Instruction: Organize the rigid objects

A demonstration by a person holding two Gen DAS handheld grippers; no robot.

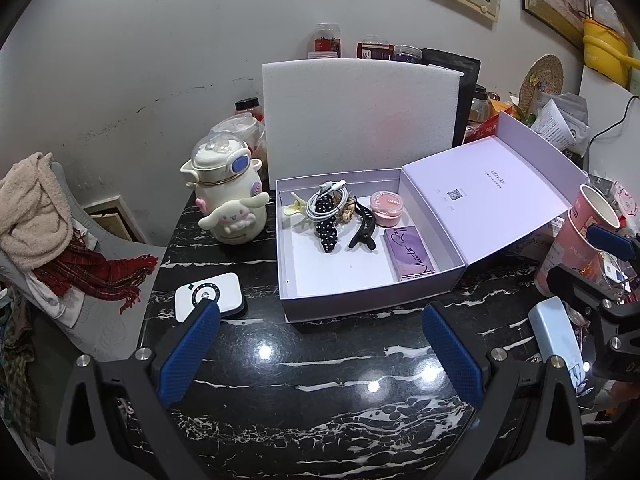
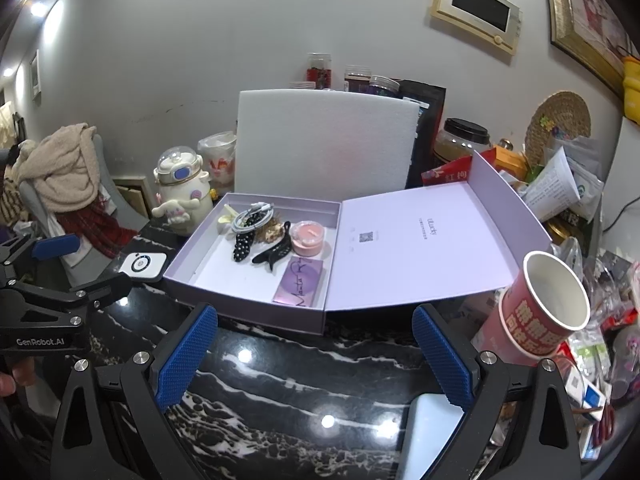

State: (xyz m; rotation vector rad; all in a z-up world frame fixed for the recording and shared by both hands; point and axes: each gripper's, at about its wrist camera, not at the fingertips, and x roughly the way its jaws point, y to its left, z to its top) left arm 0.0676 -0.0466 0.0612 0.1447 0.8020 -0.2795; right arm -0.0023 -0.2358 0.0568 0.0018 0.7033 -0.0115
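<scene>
Just beyond left gripper (image 1: 320, 354): lavender box (image 1: 340, 304).

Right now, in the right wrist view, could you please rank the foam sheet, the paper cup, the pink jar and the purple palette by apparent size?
1. Foam sheet, clearly largest.
2. Paper cup, though it sits nearer the camera.
3. Purple palette.
4. Pink jar, close to the palette, so that order is unsure.

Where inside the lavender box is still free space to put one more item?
The lavender box is bare in its near-left part, bordered by the left wall, the front wall and the purple palette. The far half is crowded: cable, black hair claw, pink jar.
</scene>
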